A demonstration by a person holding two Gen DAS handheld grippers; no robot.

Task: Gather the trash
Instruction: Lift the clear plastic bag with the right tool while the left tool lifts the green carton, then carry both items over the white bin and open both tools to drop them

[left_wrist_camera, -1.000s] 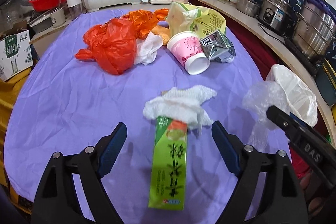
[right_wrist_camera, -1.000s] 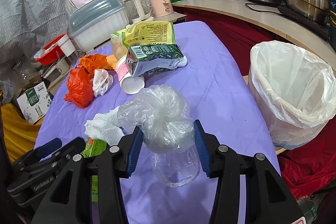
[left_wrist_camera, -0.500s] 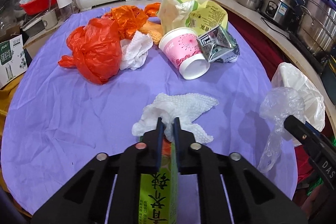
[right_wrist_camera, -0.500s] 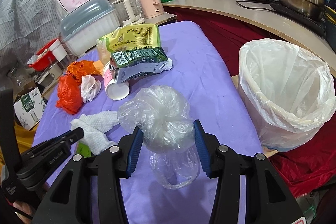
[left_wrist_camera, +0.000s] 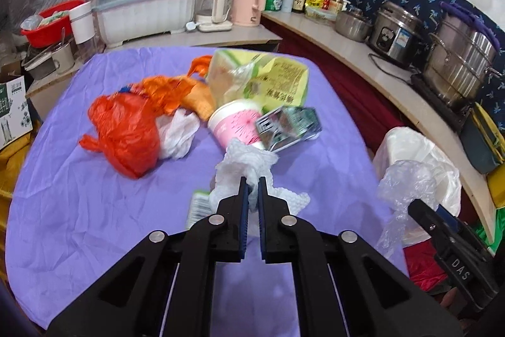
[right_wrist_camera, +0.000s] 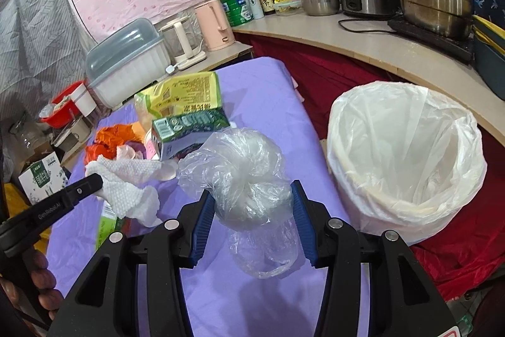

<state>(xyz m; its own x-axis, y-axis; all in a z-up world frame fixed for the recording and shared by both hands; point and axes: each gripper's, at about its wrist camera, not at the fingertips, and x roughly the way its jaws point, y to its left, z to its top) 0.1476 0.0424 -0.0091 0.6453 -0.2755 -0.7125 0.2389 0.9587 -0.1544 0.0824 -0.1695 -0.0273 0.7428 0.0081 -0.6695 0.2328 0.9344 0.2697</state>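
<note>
My left gripper [left_wrist_camera: 251,183] is shut on a white paper towel [left_wrist_camera: 244,168], lifted off the purple tablecloth [left_wrist_camera: 79,210]; the towel [right_wrist_camera: 126,182] also hangs from that gripper in the right wrist view. Under it lies a green drink carton [left_wrist_camera: 197,207], partly hidden. My right gripper [right_wrist_camera: 249,201] is shut on a crumpled clear plastic bag [right_wrist_camera: 233,166], held above the table's right side, left of the white-lined trash bin [right_wrist_camera: 407,160]. The clear bag [left_wrist_camera: 407,188] and the bin [left_wrist_camera: 413,147] show at the right of the left wrist view.
More trash lies mid-table: a red plastic bag [left_wrist_camera: 126,131], an orange bag [left_wrist_camera: 167,87], a pink paper cup [left_wrist_camera: 236,125], a flattened silver-green carton [left_wrist_camera: 290,125], a yellow-green snack bag [left_wrist_camera: 268,81]. Pots [left_wrist_camera: 457,65] and kettles [left_wrist_camera: 247,0] line the counter behind.
My left gripper closed on the paper towel and lifted it off the green carton. My right gripper carried the clear bag closer to the bin, which now looms larger.
</note>
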